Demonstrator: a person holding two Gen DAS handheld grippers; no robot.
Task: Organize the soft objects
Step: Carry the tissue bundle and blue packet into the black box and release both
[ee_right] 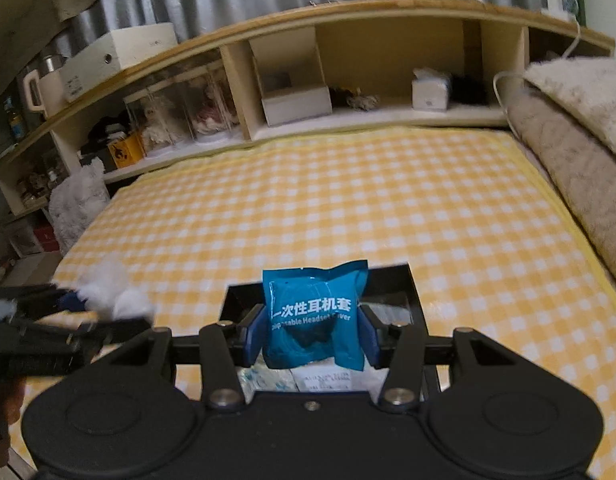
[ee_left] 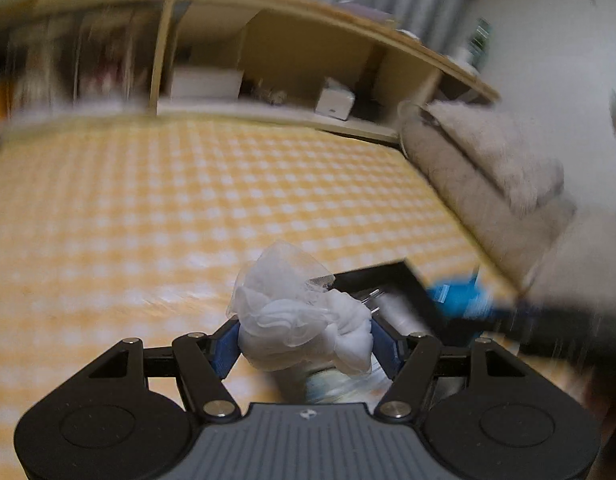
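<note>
Gripping a blue packet (ee_right: 314, 316), the right claw (ee_right: 308, 338) hovers over the black tray (ee_right: 392, 276) for sorting, while the left claw (ee_left: 306, 344) pinches white wadding (ee_left: 304, 320).

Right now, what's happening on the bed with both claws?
Each claw is holding a soft item above the black tray on the yellow checked bedspread. The left claw is shut on a white wad in clear plastic. The right claw is shut on a blue disposable headset cover packet.
</note>
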